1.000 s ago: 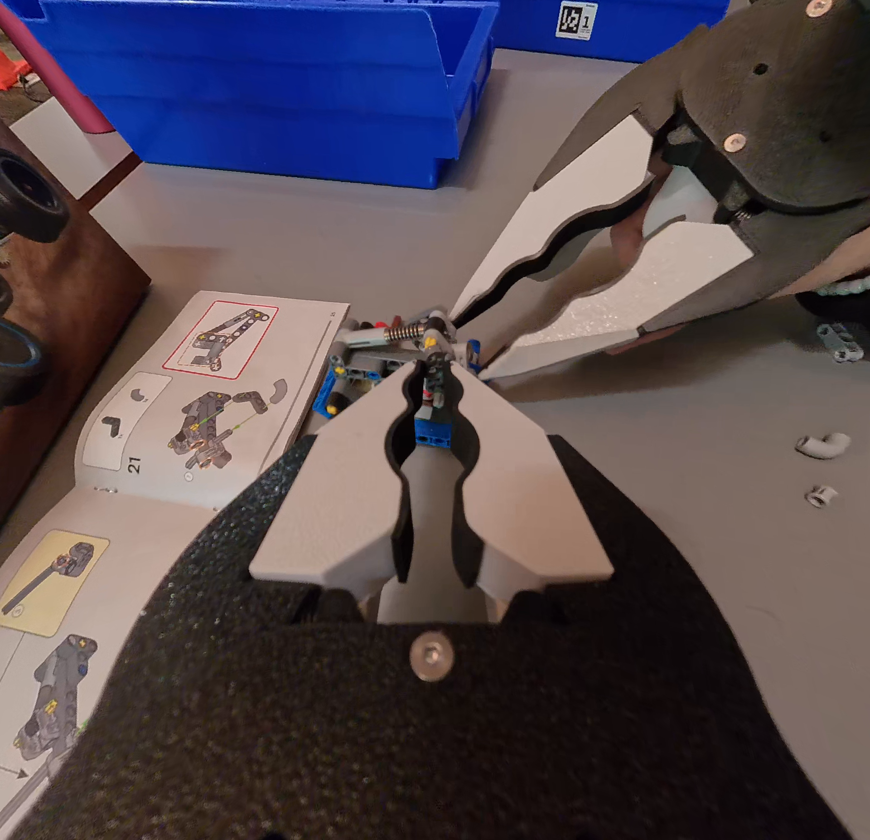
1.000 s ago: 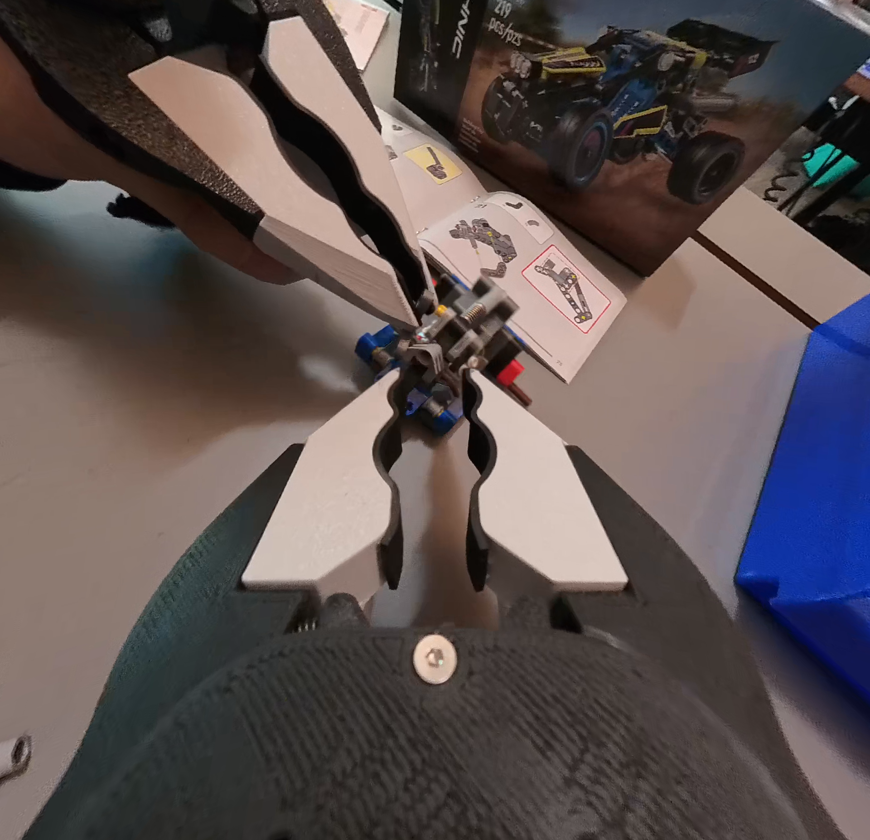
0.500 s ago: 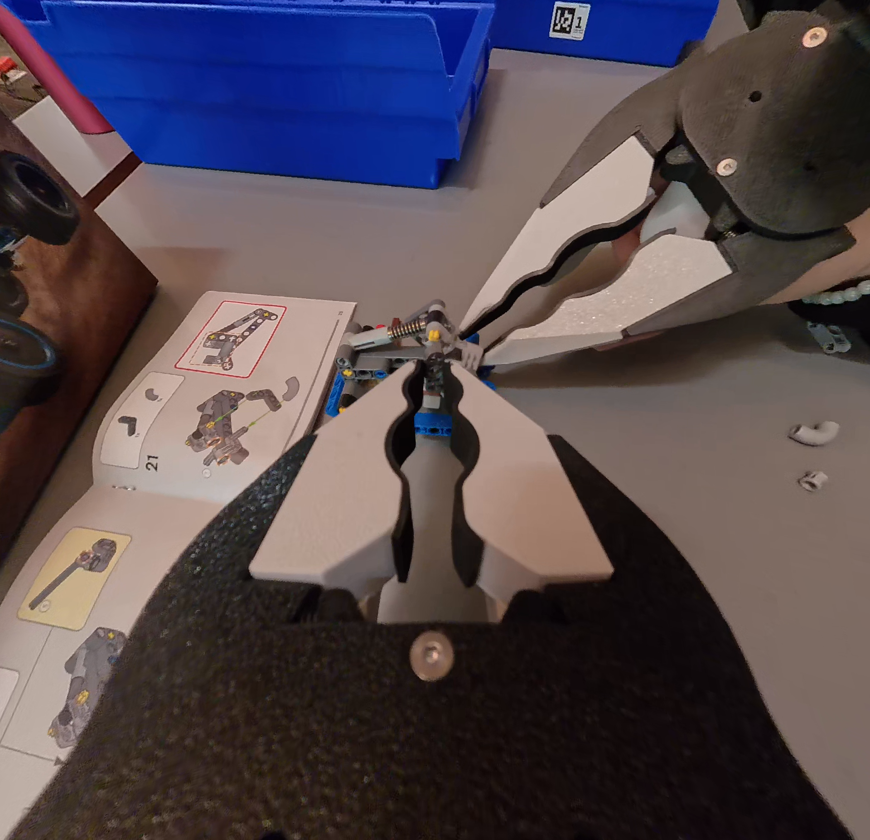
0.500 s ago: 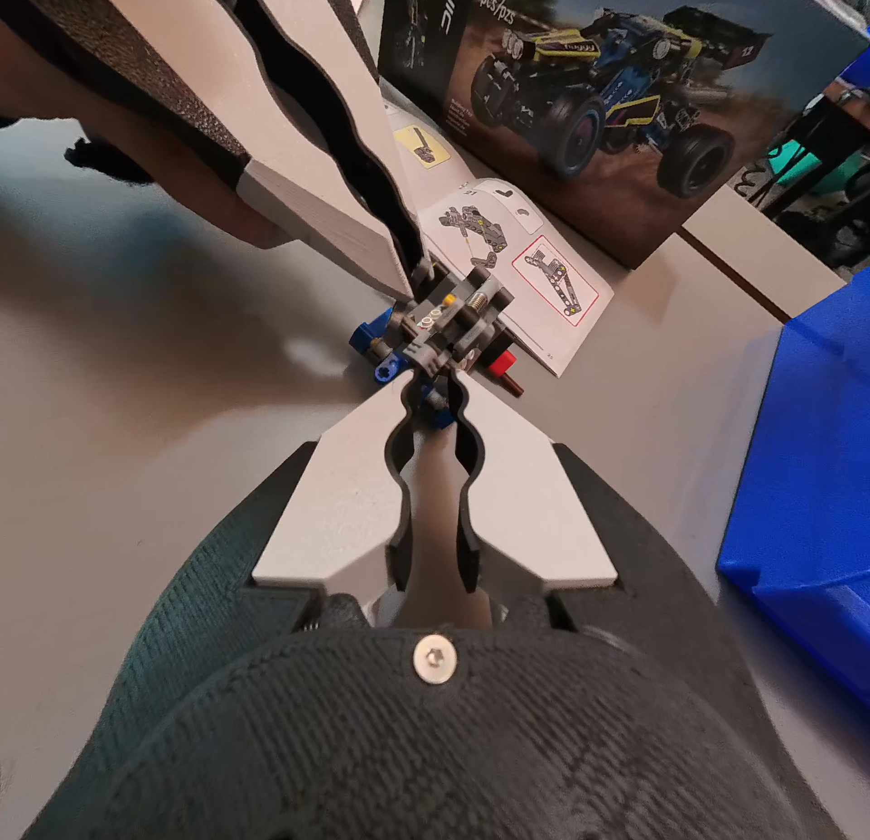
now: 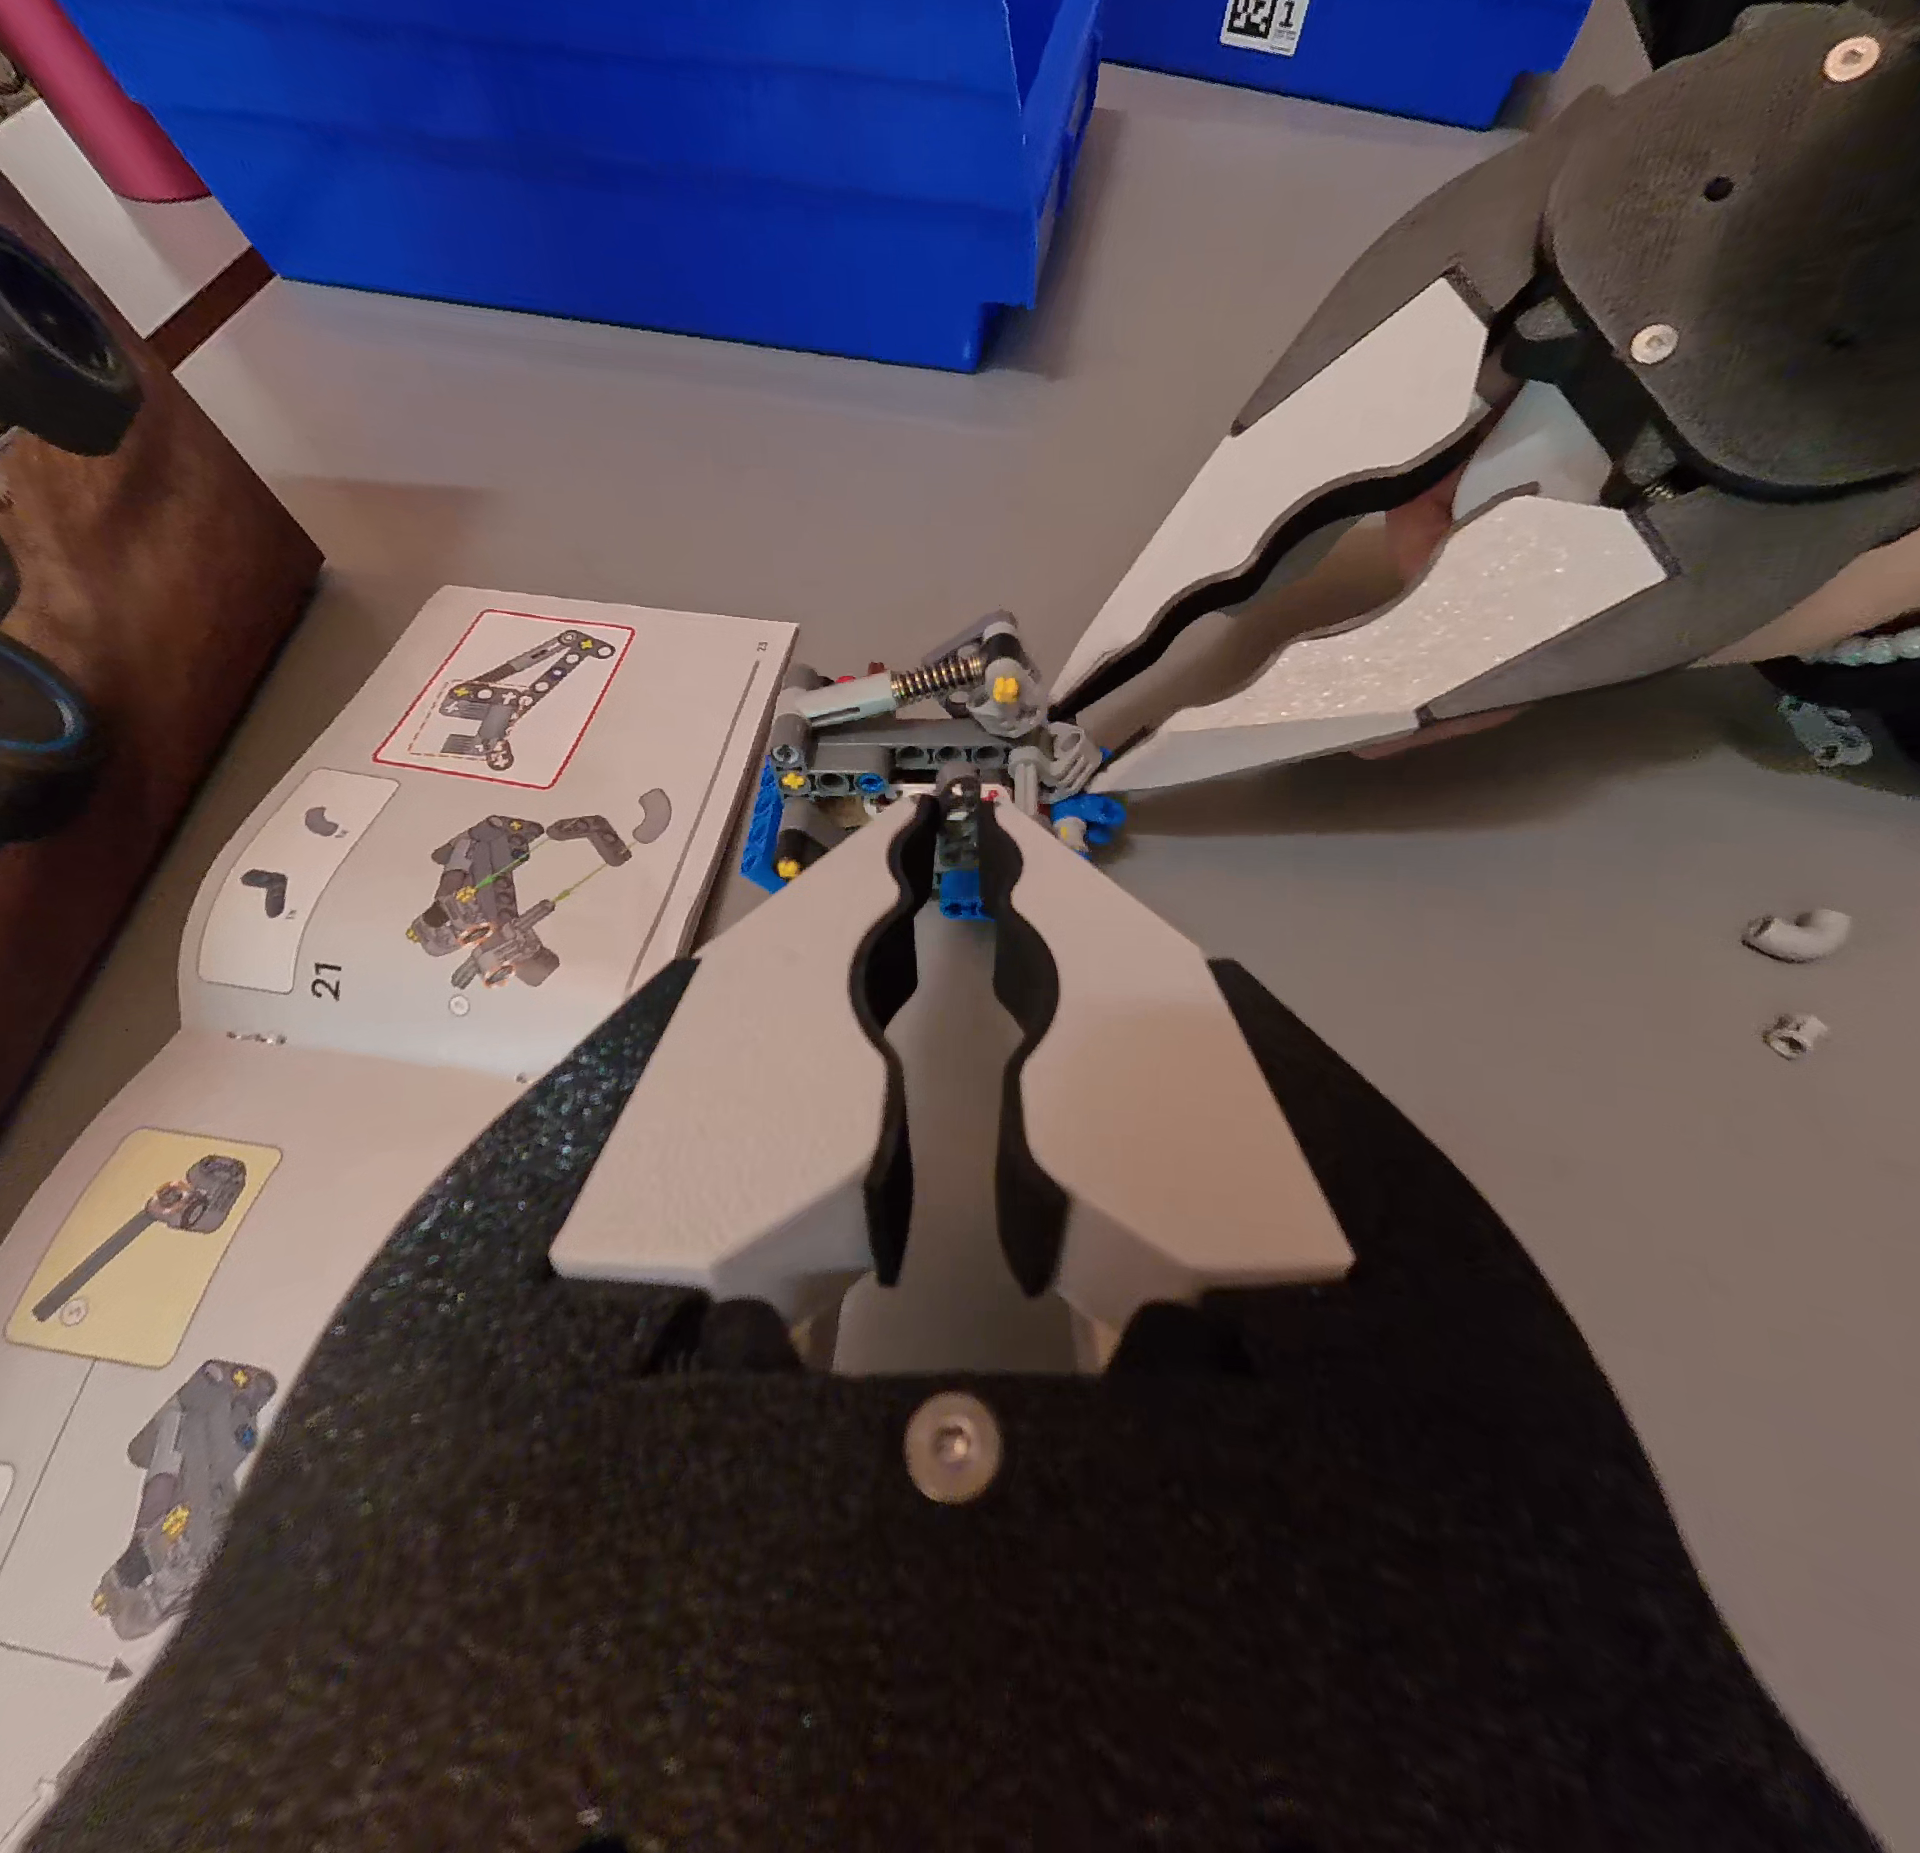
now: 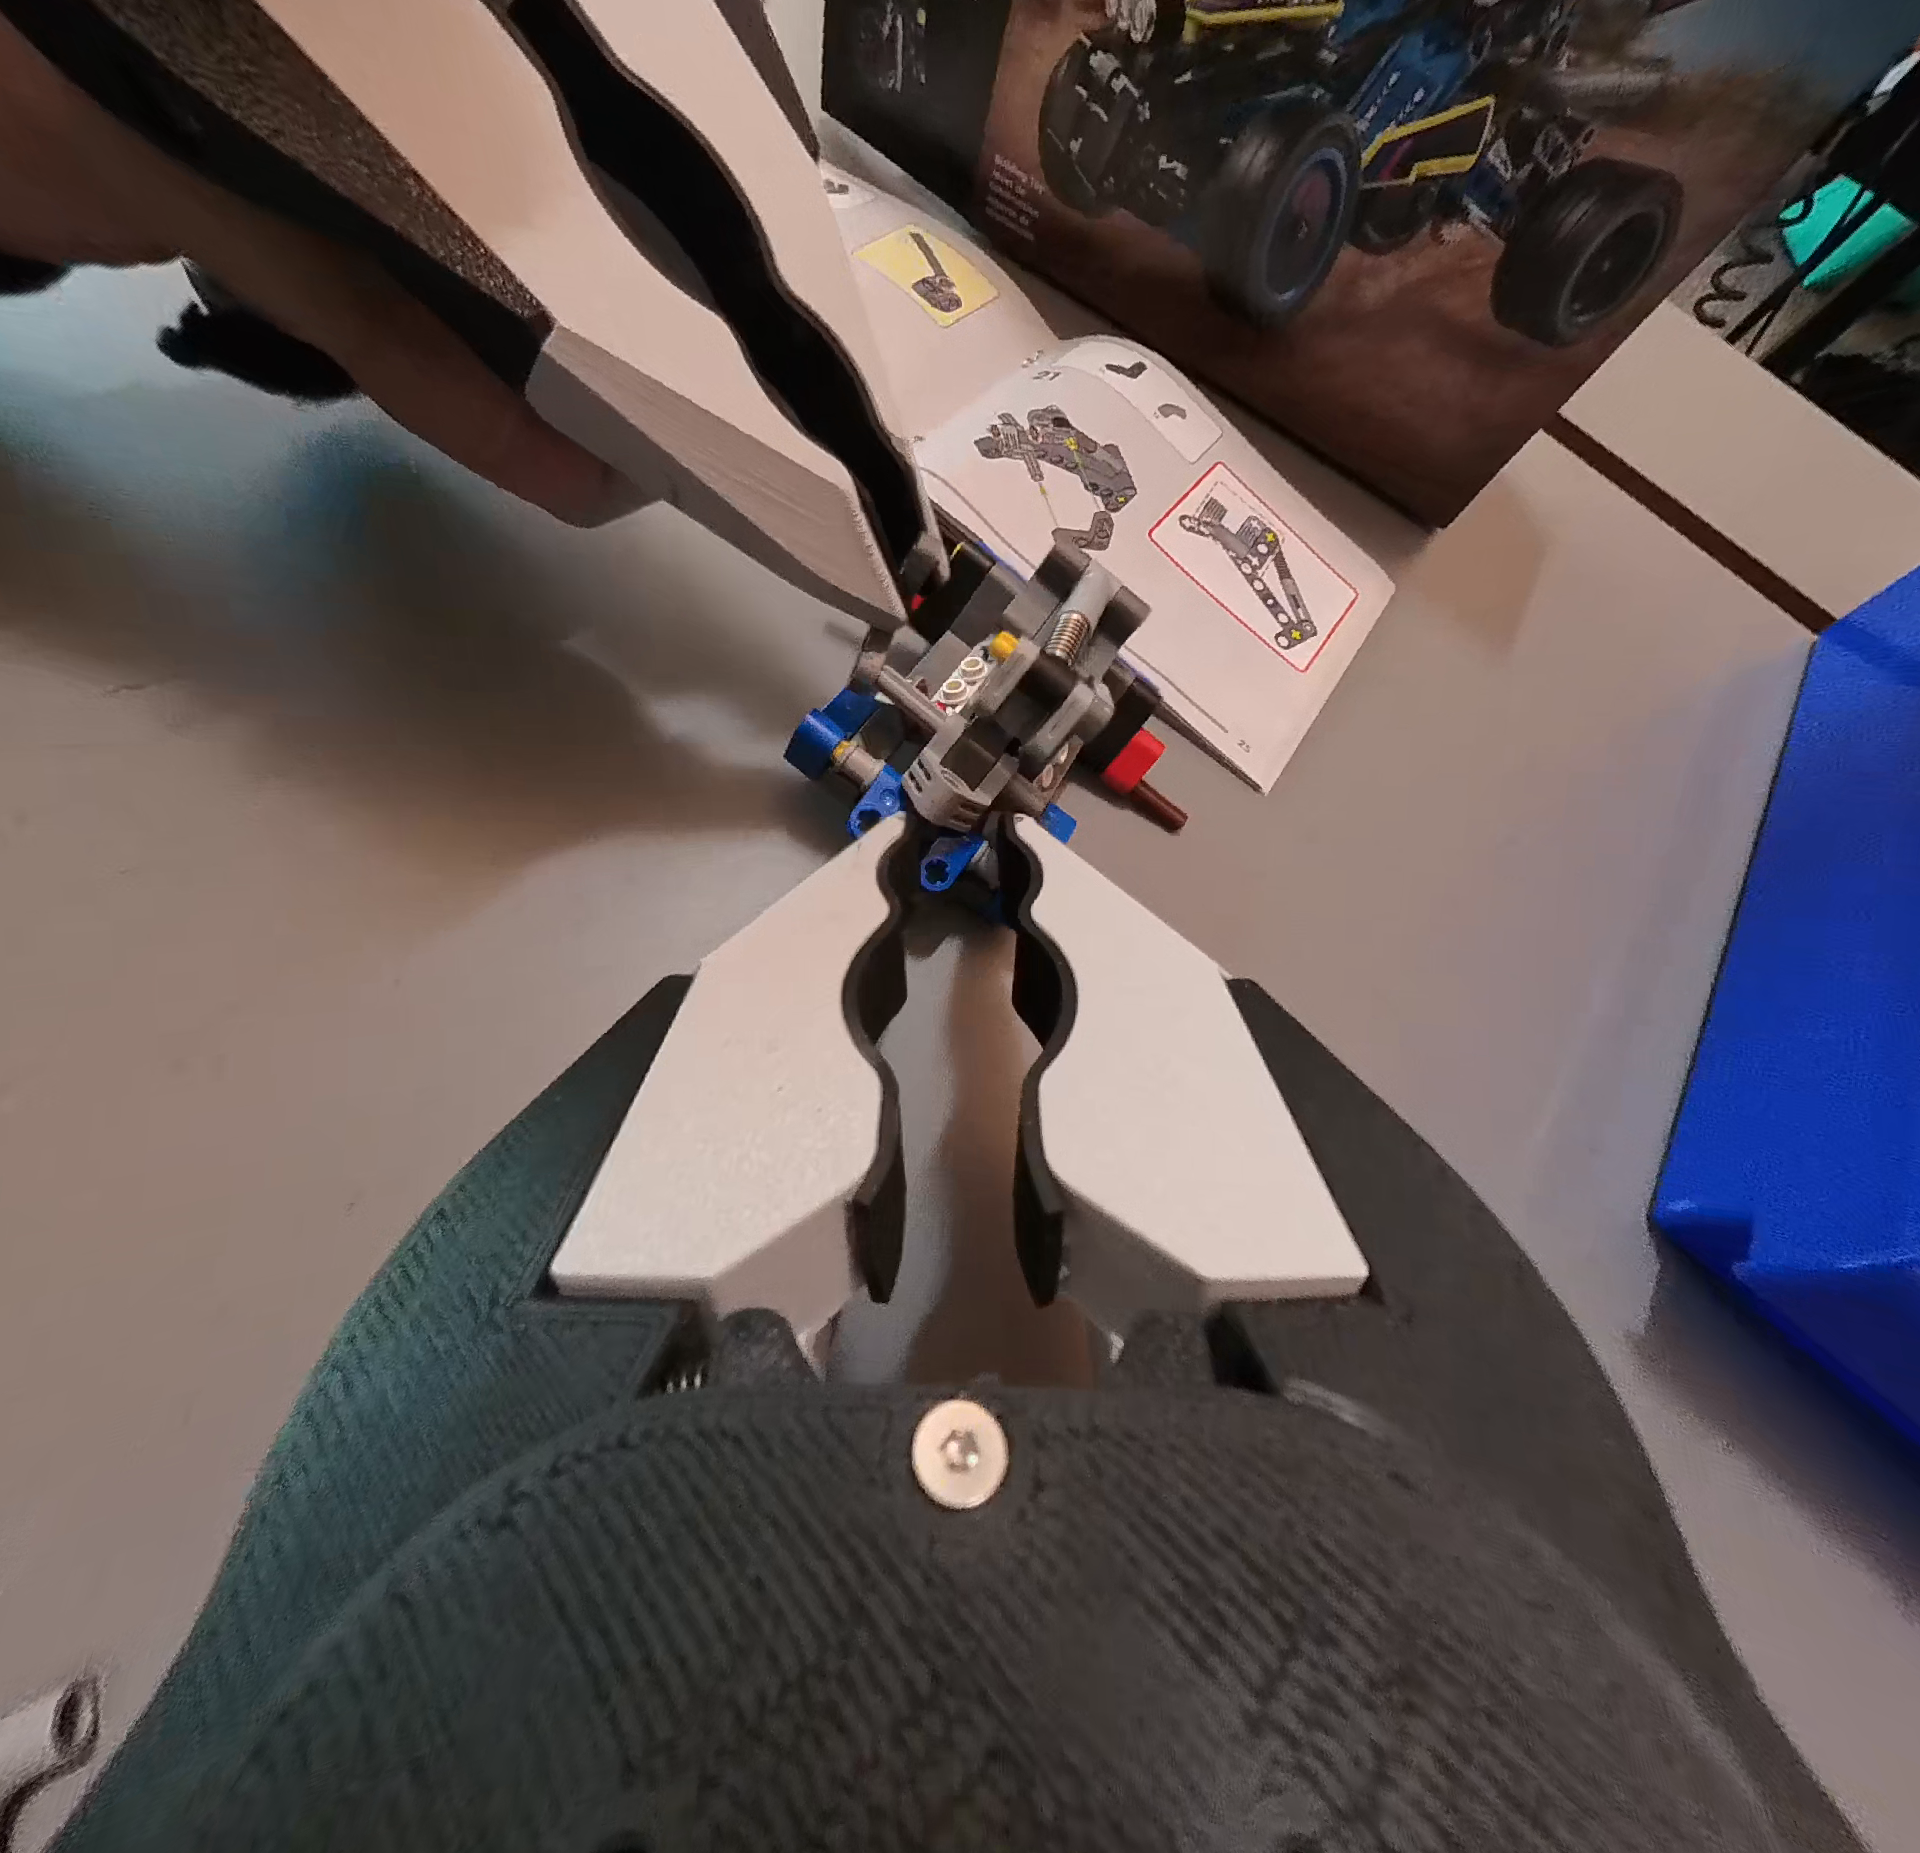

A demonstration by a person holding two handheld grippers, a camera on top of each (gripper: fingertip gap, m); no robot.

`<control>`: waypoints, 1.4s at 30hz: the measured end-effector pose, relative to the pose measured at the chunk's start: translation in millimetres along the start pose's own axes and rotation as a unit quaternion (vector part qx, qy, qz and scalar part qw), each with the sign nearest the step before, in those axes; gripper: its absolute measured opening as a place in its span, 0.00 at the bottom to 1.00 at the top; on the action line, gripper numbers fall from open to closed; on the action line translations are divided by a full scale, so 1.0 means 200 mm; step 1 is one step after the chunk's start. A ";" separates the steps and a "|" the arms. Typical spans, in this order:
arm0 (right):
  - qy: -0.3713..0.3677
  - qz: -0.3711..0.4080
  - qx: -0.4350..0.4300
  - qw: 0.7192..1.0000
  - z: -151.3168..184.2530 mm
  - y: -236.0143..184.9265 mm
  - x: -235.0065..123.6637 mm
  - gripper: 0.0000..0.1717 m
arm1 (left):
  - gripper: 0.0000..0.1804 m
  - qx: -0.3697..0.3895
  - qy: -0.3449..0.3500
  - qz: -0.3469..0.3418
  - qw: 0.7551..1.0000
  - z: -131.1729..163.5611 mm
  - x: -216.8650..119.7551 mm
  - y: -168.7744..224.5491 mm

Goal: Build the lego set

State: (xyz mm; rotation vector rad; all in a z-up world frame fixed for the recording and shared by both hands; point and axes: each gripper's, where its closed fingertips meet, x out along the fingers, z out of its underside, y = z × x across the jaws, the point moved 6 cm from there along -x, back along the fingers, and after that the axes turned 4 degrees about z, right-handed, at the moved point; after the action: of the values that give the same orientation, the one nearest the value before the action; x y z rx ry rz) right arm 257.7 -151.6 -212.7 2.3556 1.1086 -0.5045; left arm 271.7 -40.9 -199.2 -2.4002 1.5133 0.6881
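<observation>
Fingers of your left gripper (image 5: 954, 816) are pinching a thin grey-and-blue part of the brick model (image 5: 914, 754), pads pressed on both its sides. Your right gripper (image 6: 956, 847) is closing its fingertips around a blue pin at the model's opposite end; the pads are lying against it.

- Model: grey beams, blue connectors, a metal spring (image 5: 938, 677), yellow pegs, a red knob (image 6: 1132, 759). It is sitting on the grey tabletop (image 5: 1403, 972), touching the near corner of the booklet.
- Booklet (image 5: 468, 816): lying open, running from the model toward the tabletop's left edge.
- Blue bins (image 5: 644, 141): standing along the far edge, one carrying a square black-and-white tag (image 5: 1265, 8).
- Box (image 6: 1351, 172): picturing an off-road buggy, standing beyond the booklet.
- Two small grey pieces (image 5: 1795, 936) (image 5: 1794, 1034): lying loose on the tabletop, well apart from the model, right of your left gripper.
- Your hands: partly showing beneath each gripper.
</observation>
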 end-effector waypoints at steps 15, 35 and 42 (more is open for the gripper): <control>-0.020 -0.011 0.114 0.993 0.01 0.02 0.00 0.09 | 0.02 -0.006 0.016 -0.003 1.000 0.00 0.01 0.00; 0.019 0.032 0.114 0.993 -0.04 0.04 -0.01 0.01 | 0.02 -0.018 0.028 0.002 0.999 0.00 0.03 0.01; 0.010 0.028 0.092 0.995 -0.04 0.02 0.00 0.05 | 0.02 -0.016 0.027 0.002 1.000 0.00 0.03 0.00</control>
State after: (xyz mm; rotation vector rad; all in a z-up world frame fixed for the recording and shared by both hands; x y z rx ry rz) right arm 262.2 -150.0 -205.6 2.5478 1.0407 -0.5847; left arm 273.0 -45.9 -202.2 -2.4584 1.5383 0.6578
